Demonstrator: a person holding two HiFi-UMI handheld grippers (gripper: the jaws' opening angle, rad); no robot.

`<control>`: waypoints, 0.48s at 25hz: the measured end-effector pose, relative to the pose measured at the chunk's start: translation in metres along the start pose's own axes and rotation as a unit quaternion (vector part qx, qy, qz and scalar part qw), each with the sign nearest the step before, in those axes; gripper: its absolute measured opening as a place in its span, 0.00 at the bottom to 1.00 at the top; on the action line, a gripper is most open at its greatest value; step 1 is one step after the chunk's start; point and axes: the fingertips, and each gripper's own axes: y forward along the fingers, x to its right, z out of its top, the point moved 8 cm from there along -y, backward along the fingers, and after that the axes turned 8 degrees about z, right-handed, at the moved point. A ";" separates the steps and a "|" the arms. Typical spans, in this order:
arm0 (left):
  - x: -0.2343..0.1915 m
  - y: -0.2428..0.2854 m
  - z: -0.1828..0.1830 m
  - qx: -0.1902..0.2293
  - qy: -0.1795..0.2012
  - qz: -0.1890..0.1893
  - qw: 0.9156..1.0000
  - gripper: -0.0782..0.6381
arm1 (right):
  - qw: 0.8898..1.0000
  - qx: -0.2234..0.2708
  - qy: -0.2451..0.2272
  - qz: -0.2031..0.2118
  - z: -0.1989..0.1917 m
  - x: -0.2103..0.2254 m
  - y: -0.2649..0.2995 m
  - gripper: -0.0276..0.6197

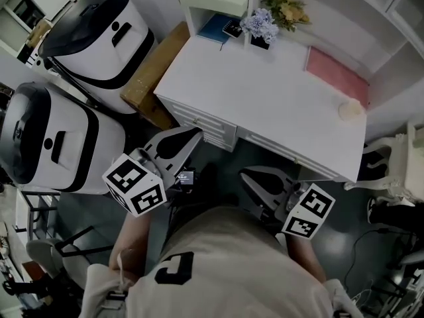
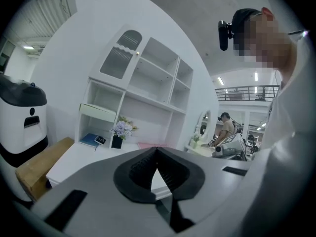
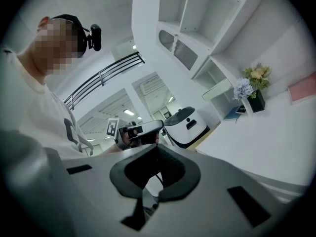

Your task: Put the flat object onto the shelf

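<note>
Pink flat object on desk, well apart from left tongs, right tongs.

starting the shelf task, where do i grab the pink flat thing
Grip the pink flat object by its long edge facing the open desk, coming in low from the front. It lies flat, far side close to the shelf unit, so probably only that edge is free.

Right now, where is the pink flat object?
In the head view, the pink flat object lies on the white desk, at its back right, to the right of the flower pot and just behind a small round cream item.
</note>
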 end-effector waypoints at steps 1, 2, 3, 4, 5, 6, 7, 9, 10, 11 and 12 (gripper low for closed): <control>0.001 -0.002 -0.001 -0.002 0.004 0.002 1.000 0.13 | 1.000 -0.001 0.000 0.003 -0.001 -0.001 0.001 0.08; 0.002 -0.003 -0.001 -0.004 0.006 0.004 1.000 0.13 | 1.000 -0.003 -0.001 0.005 -0.001 -0.002 0.002 0.08; 0.002 -0.003 -0.001 -0.006 0.007 0.005 1.000 0.13 | 1.000 -0.004 -0.003 0.007 -0.001 -0.002 0.002 0.08; 0.003 -0.004 0.000 -0.008 0.008 0.004 1.000 0.13 | 1.000 -0.006 -0.004 0.009 0.000 -0.003 0.004 0.08; 0.003 -0.004 0.001 -0.011 0.008 0.001 1.000 0.13 | 1.000 -0.007 -0.006 0.010 0.000 -0.003 0.005 0.08; 0.003 -0.004 0.001 -0.016 0.009 -0.004 1.000 0.13 | 1.000 -0.008 -0.007 0.011 0.001 -0.003 0.006 0.08; 0.004 -0.003 0.000 -0.022 0.009 -0.010 1.000 0.13 | 1.000 -0.009 -0.008 0.011 0.001 -0.003 0.007 0.08; 0.003 -0.001 -0.004 -0.032 0.009 -0.020 0.999 0.13 | 1.000 -0.011 -0.009 0.009 0.002 -0.002 0.009 0.08; 0.002 0.001 -0.005 -0.035 0.009 -0.024 0.999 0.13 | 1.000 -0.012 -0.009 0.007 0.002 -0.002 0.011 0.08; 0.000 0.002 -0.006 -0.038 0.009 -0.028 0.999 0.13 | 1.000 -0.013 -0.009 0.005 0.002 -0.001 0.013 0.08; -0.002 0.003 -0.007 -0.041 0.007 -0.031 0.999 0.13 | 1.000 -0.013 -0.008 0.004 0.003 0.000 0.015 0.08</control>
